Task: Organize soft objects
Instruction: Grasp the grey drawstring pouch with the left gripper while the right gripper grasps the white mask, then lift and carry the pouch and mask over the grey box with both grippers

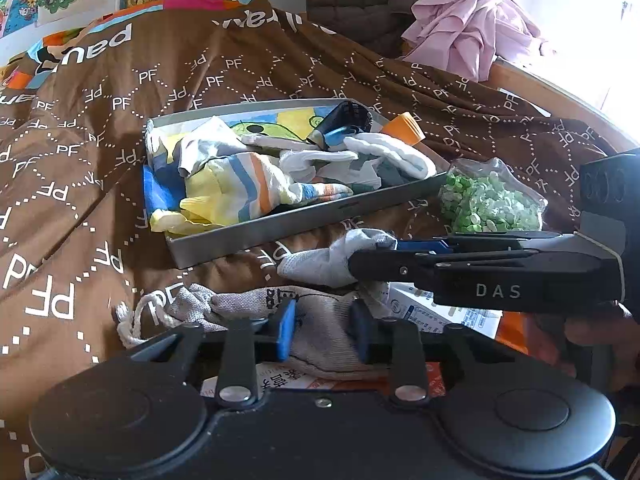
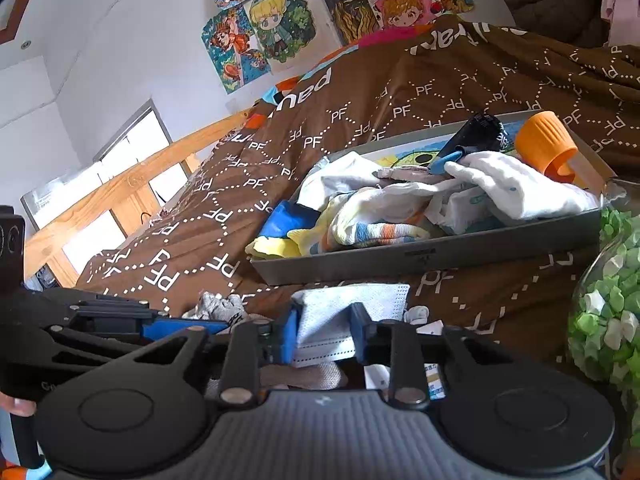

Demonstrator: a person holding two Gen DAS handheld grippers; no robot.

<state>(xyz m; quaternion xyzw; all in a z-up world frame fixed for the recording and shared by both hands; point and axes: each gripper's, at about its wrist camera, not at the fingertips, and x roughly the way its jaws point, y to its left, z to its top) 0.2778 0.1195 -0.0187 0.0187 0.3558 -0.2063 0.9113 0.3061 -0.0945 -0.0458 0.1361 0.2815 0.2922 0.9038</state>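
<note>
The right gripper (image 2: 325,338) is clamping a folded face mask (image 2: 352,316) just in front of the grey tray (image 1: 304,220). The left gripper (image 1: 326,330), jaws partly apart, is straddling a grey drawstring pouch (image 1: 320,336) nearer than the tray; whether it grips is unclear.

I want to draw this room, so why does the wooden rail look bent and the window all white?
In the right wrist view the fisheye lens curves the wooden rail, and daylight washes out the window. In the left wrist view the top right corner glares white behind the pink cloth, while the tray stays sharp.
</note>
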